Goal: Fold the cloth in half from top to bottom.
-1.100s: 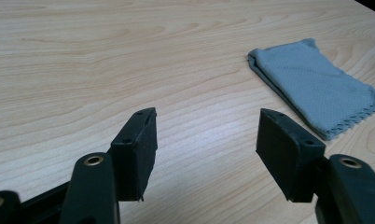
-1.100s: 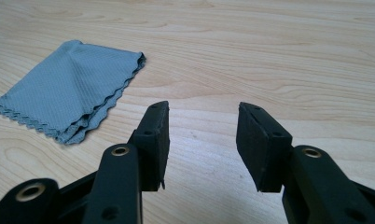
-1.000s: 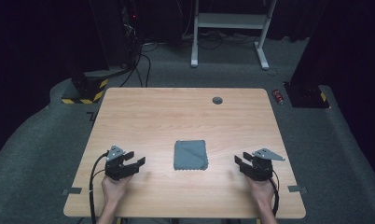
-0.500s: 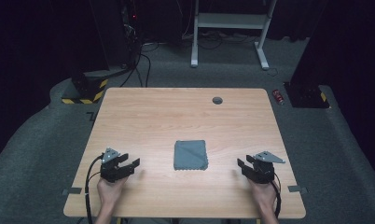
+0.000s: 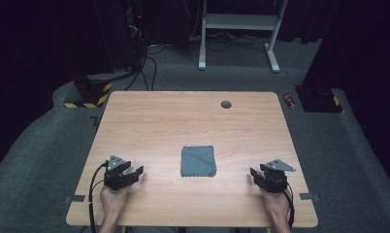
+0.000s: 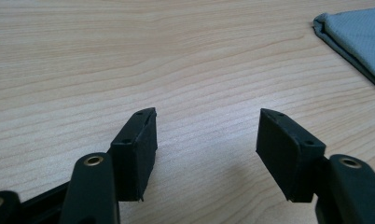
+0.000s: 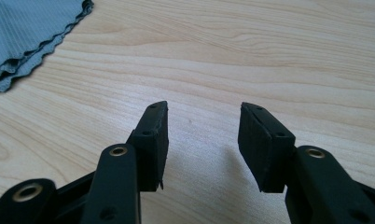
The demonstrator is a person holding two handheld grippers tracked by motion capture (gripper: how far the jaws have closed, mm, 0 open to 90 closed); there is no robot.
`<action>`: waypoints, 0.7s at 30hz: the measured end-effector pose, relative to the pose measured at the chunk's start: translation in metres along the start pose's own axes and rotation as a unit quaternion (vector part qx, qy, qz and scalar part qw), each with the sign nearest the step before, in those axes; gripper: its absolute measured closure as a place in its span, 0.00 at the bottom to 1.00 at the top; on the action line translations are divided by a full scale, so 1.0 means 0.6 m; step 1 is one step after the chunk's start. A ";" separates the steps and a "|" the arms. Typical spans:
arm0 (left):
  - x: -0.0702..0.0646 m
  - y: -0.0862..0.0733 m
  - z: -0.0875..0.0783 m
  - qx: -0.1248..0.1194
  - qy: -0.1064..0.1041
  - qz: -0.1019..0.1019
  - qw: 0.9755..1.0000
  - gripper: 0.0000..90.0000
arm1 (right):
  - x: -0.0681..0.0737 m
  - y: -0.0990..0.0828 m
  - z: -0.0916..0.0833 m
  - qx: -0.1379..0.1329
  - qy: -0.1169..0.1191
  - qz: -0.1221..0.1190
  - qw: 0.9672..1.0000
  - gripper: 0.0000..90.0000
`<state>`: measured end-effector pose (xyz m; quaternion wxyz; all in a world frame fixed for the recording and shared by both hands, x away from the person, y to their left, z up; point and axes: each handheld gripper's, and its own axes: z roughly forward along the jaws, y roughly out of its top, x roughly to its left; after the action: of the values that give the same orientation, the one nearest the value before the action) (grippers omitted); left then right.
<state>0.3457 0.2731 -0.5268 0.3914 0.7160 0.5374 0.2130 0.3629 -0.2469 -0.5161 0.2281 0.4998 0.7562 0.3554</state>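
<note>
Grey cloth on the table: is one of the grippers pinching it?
No, the folded grey cloth lies alone mid-table, with the left gripper and right gripper apart from it, both open.

the high view is soft and slightly grainy; the table is evenly lit from above while the room beyond it falls into near black; the left gripper and right gripper cast only faint shadows; in the left gripper view light is bright and diffuse, with a soft shadow on the wood under the jaws; the grey cloth up and left of the right gripper blurs slightly; no glare.
</note>
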 end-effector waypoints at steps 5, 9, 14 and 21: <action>-0.001 0.001 0.002 0.001 0.007 0.004 1.000 0.43 | -0.001 -0.003 0.001 0.002 -0.001 0.002 1.000 0.58; -0.007 0.002 0.005 0.014 0.021 0.018 1.000 0.41 | 0.000 -0.007 0.004 0.009 -0.005 -0.003 1.000 0.58; -0.017 0.003 0.012 0.031 0.038 0.045 0.998 0.38 | 0.003 -0.008 0.008 0.019 -0.012 -0.017 1.000 0.55; -0.019 0.003 0.012 0.033 0.033 0.048 0.998 0.33 | 0.005 -0.007 0.009 0.023 -0.007 -0.010 1.000 0.46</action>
<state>0.3480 0.2596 -0.5285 0.3391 0.7461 0.5216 0.2372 0.3632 -0.2437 -0.5228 0.2255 0.5000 0.7677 0.3315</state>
